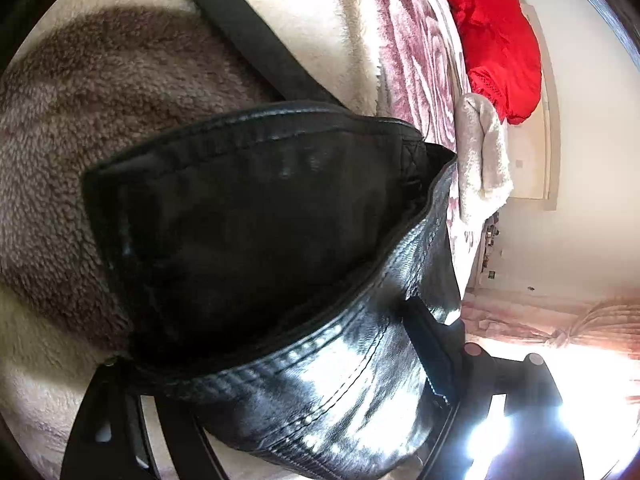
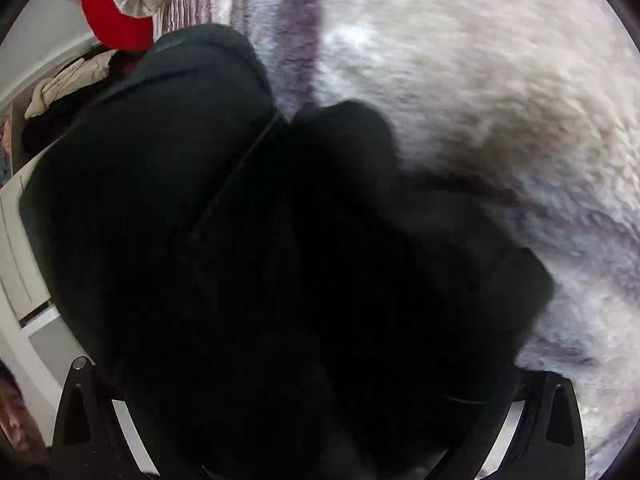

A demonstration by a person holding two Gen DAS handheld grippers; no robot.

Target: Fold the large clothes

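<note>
We find the black leather jacket (image 1: 280,240) bunched directly over the left tongs (image 1: 280,420), its stitched, glossy hem draped across the span between the two fingers and hiding most of them. One finger base shows at lower left, the other at lower right beside the jacket's edge. The jaws stand fairly wide with the garment lying across them; we cannot tell whether the pads press on it. A black strap-like piece (image 1: 248,28) of the garment runs away toward the upper left over the fleece blanket (image 1: 80,128) on the bed.

In the right wrist view the jacket (image 2: 260,260) fills the centre as a dark, blurred mass, covering the right tongs (image 2: 320,440) from just in front of the lens outward. The finger bases show at the lower corners, set wide apart; the tips are hidden, so whether they hold the cloth we cannot tell.

The jacket rests on the pale fleece blanket (image 2: 480,80). A red garment (image 1: 492,36) and a folded towel (image 1: 484,152) lie farther up the bed, well apart from it.

We read no brand, label or writing in either view.
</note>
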